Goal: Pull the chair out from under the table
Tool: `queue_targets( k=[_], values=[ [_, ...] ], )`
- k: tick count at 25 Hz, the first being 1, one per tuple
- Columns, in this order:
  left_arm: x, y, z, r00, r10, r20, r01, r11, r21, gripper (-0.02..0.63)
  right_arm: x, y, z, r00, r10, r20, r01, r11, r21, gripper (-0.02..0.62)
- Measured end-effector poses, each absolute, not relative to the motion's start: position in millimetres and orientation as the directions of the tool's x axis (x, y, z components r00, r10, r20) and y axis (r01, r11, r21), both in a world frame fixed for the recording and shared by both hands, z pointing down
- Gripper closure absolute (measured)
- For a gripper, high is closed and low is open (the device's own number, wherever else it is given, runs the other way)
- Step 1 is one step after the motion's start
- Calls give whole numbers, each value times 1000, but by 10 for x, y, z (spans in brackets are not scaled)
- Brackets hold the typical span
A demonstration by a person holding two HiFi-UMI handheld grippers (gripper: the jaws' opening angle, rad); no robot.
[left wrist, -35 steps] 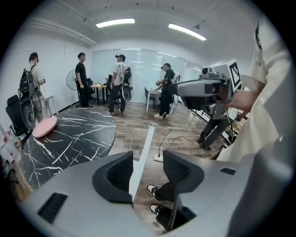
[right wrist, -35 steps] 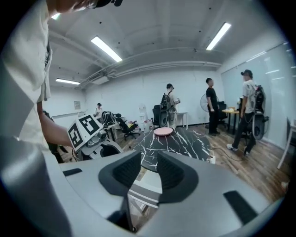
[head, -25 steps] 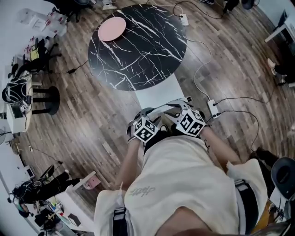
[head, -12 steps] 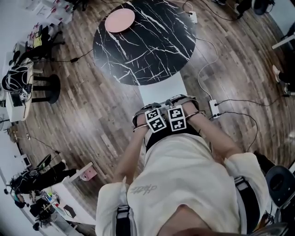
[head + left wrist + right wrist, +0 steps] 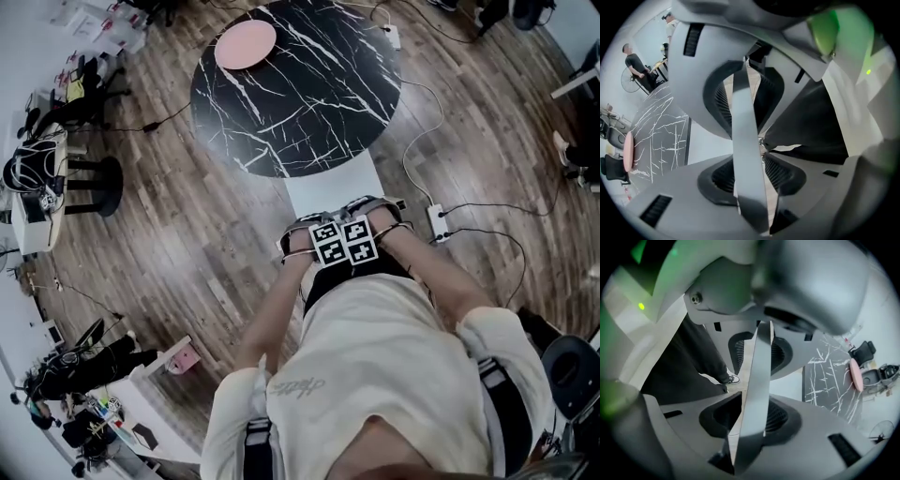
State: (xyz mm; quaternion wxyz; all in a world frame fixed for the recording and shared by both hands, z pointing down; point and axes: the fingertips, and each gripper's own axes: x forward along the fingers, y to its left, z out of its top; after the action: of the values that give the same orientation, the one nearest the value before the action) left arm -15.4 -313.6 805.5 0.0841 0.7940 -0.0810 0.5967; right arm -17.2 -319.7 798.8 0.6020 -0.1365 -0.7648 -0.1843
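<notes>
A white chair (image 5: 330, 183) is tucked under the round black marble table (image 5: 309, 103), which carries a pink plate (image 5: 247, 42). The chair's curved grey back rim (image 5: 386, 208) is just in front of me. My left gripper (image 5: 319, 234) and right gripper (image 5: 361, 230) point down side by side at that rim, their marker cubes touching. In the left gripper view (image 5: 750, 140) and the right gripper view (image 5: 752, 383) the jaws stand apart with a narrow pale strip crossing the gap. The right jaws are closing. I see no pad pressing on anything.
A power strip (image 5: 437, 223) and its cables lie on the wood floor to the right. A black stool (image 5: 94, 183) and cluttered desks stand at the left. My dark trousers and a shoe (image 5: 732, 378) show below the grippers. People (image 5: 635, 63) stand beyond the table.
Both grippers have come down onto the chair's back rim and closed in on each other. Their marker cubes have rolled from tilted apart to flat and side by side.
</notes>
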Motion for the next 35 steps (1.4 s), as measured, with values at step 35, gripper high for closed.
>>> queue_targets(
  k=[35],
  values=[
    [-131, -3279, 8141, 223, -167, 961, -230, -966, -115, 508, -147, -3259, 8079, -269, -10, 963, 379, 918, 115, 506]
  ],
)
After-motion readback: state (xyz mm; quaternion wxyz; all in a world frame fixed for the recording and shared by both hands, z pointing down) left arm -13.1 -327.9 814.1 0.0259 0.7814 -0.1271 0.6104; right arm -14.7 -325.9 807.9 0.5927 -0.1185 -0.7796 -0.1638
